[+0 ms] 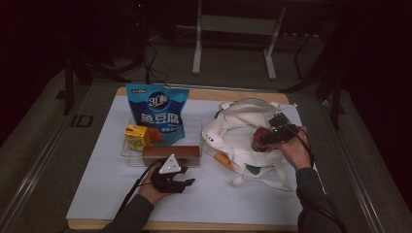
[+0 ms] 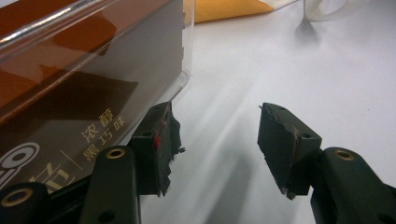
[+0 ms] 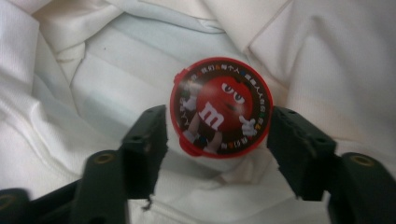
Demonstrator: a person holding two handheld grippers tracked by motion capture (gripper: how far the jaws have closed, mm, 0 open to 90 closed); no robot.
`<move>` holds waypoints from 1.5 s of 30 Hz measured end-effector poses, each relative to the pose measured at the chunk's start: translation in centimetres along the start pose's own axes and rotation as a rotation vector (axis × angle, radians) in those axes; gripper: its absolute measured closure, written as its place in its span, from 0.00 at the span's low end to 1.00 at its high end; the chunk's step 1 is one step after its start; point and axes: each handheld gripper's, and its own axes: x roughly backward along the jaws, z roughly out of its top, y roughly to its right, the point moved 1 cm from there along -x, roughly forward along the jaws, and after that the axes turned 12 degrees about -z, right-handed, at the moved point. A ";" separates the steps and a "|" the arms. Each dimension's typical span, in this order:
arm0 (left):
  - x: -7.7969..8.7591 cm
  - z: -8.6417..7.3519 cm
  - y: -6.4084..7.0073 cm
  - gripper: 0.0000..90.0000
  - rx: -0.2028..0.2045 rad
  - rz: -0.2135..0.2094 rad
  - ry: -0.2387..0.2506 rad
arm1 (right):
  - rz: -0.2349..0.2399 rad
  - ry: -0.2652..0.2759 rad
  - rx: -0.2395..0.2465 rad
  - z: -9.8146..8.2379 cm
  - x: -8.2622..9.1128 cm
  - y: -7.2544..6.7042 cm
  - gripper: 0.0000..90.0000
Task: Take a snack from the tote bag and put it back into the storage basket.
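While the white tote bag (image 1: pixel 243 141) slumps soft and shapeless near the right edge of the table (image 1: pixel 97 194), the red candy tub (image 3: pixel 219 107) resting in its mouth looks rigid, light and smooth-sided, likely slippery; I would take it across its round body just under the lid. Around it the right gripper (image 3: pixel 217 149) stands wide, one pad (image 3: pixel 299 149) grazing the rim at most, the other clear. Near the front edge the left gripper (image 2: pixel 215 149) is about half open and empty, one finger (image 2: pixel 156 149) just beside the clear tray (image 2: pixel 93 70).
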 end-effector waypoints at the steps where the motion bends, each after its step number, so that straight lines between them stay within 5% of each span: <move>1: 0.0 0.0 0.0 0.51 0.000 0.000 0.000 | -0.003 -0.003 -0.003 0.1 -0.1 -0.1 0.37; 21: 0.0 0.0 0.0 0.51 -0.002 -0.002 -0.006 | -0.010 -0.033 0.020 1.2 -2.1 -1.2 0.24; 32: 0.0 0.0 0.0 0.51 -0.002 -0.002 -0.006 | -0.066 -0.065 0.036 1.0 -2.7 -0.9 0.22; 36: -0.1 0.0 0.0 0.51 -0.002 -0.002 -0.006 | -0.036 -0.099 0.021 0.4 -3.5 -0.8 0.26; 40: -0.1 0.0 0.0 0.51 0.000 -0.002 -0.006 | -0.052 -0.089 0.033 0.3 -3.6 -1.1 0.27; 45: -0.1 0.0 0.0 0.51 -0.001 -0.002 -0.006 | -0.003 -0.084 0.049 0.6 -3.3 -2.0 0.28</move>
